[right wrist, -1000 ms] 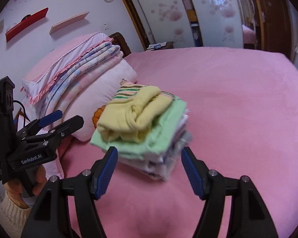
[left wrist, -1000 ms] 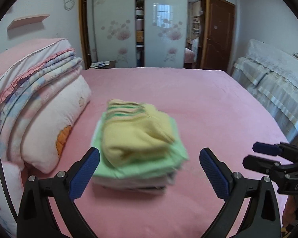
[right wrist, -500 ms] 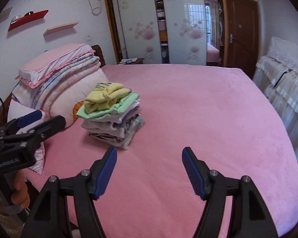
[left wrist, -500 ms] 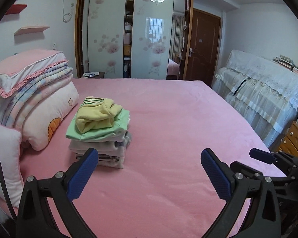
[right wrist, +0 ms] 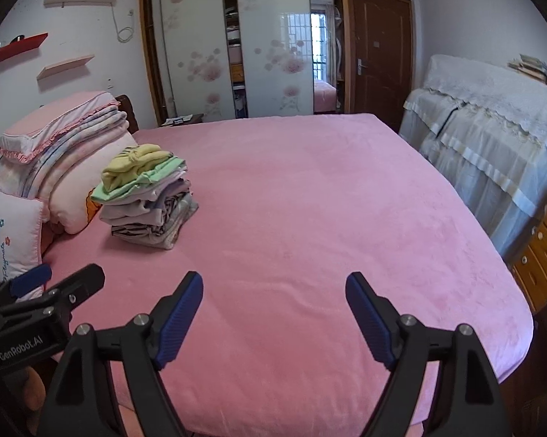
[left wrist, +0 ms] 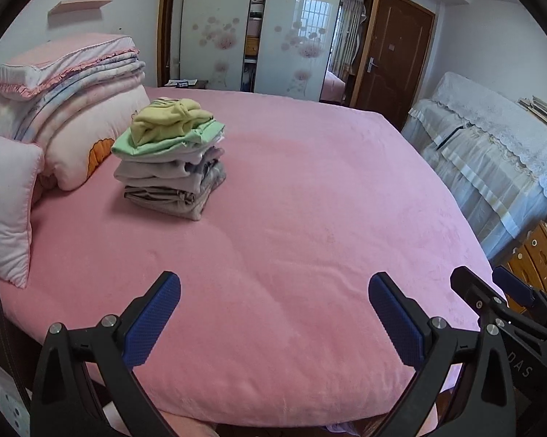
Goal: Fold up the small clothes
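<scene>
A stack of folded small clothes (left wrist: pixel 171 160) stands on the pink bed (left wrist: pixel 291 225) at the left, near the pillows. A yellow garment (left wrist: pixel 169 118) lies on top, over a green one, with grey and lilac pieces below. The stack also shows in the right wrist view (right wrist: pixel 145 200). My left gripper (left wrist: pixel 273 287) is open and empty, held back over the bed's near edge. My right gripper (right wrist: pixel 273 284) is open and empty too, well back from the stack. Each gripper shows at the edge of the other's view.
Pillows and folded quilts (left wrist: pixel 65 109) are piled at the bed's left end. A cloth-covered piece of furniture (left wrist: pixel 492 153) stands along the right, with a wooden drawer unit (right wrist: pixel 543 251) beside it. A wardrobe and a door stand behind the bed.
Both grippers have pulled far back from the stack of clothes toward the bed's near edge. The stack stays in place and looks smaller now. Both grippers stay open.
</scene>
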`<state>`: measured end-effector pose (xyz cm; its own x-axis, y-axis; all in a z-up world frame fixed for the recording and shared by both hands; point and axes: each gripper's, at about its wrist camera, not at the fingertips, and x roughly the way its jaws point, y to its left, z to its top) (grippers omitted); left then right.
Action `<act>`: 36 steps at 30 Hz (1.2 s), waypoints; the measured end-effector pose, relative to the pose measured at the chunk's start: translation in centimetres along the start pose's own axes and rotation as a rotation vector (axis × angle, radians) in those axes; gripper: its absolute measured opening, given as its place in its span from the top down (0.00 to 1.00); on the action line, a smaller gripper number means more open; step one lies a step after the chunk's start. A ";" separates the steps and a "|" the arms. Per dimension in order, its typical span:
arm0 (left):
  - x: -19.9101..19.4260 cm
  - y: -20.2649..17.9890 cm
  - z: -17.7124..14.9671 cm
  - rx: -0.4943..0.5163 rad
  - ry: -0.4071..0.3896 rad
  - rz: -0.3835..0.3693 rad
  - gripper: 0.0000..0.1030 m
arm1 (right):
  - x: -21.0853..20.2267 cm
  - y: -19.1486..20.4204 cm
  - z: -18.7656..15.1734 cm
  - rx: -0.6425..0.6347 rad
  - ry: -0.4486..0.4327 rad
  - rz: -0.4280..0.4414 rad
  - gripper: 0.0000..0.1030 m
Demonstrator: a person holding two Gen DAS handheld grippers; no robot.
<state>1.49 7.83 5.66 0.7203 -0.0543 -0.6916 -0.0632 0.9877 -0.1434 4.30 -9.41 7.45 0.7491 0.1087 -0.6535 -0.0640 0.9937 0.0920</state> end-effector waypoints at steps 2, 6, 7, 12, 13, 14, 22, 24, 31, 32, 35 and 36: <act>-0.1 -0.9 -0.7 0.024 0.004 0.008 0.00 | 0.0 -0.7 -0.7 0.001 0.005 -0.012 0.21; -0.1 -2.4 -1.0 0.068 -0.015 0.042 0.00 | 0.4 -0.9 -1.3 -0.030 0.016 -0.035 0.21; -0.1 -2.8 -1.0 0.079 -0.017 0.049 0.00 | 0.5 -1.0 -1.4 -0.033 0.018 -0.036 0.21; 0.4 -3.4 -0.3 0.080 -0.003 0.041 0.00 | 0.7 -1.5 -1.4 -0.023 0.007 -0.039 0.21; 0.5 -3.4 -0.2 0.077 0.000 0.039 0.00 | 0.7 -1.6 -1.5 -0.022 0.005 -0.040 0.21; 0.7 -3.4 -0.1 0.074 0.001 0.038 0.00 | 0.8 -1.7 -1.5 -0.021 0.005 -0.040 0.21; 1.4 -3.0 0.5 0.076 0.010 0.036 0.00 | 1.3 -2.0 -1.3 -0.023 0.008 -0.049 0.21; 1.5 -3.0 0.5 0.078 0.012 0.039 0.00 | 1.3 -2.0 -1.3 -0.026 0.008 -0.052 0.21; 1.6 -2.7 0.6 0.081 0.015 0.045 0.00 | 1.4 -1.9 -1.2 -0.032 0.007 -0.063 0.21; 1.6 -2.6 0.6 0.081 0.015 0.045 0.00 | 1.4 -2.0 -1.2 -0.033 0.006 -0.065 0.21; 1.7 -2.6 0.6 0.081 0.020 0.046 0.01 | 1.4 -2.0 -1.1 -0.036 0.003 -0.072 0.21; 1.7 -2.6 0.6 0.080 0.021 0.045 0.00 | 1.3 -1.8 -1.2 -0.036 0.002 -0.073 0.21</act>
<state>3.25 5.28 5.30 0.7034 -0.0114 -0.7107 -0.0396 0.9977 -0.0552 4.59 -11.04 5.56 0.7512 0.0356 -0.6591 -0.0330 0.9993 0.0164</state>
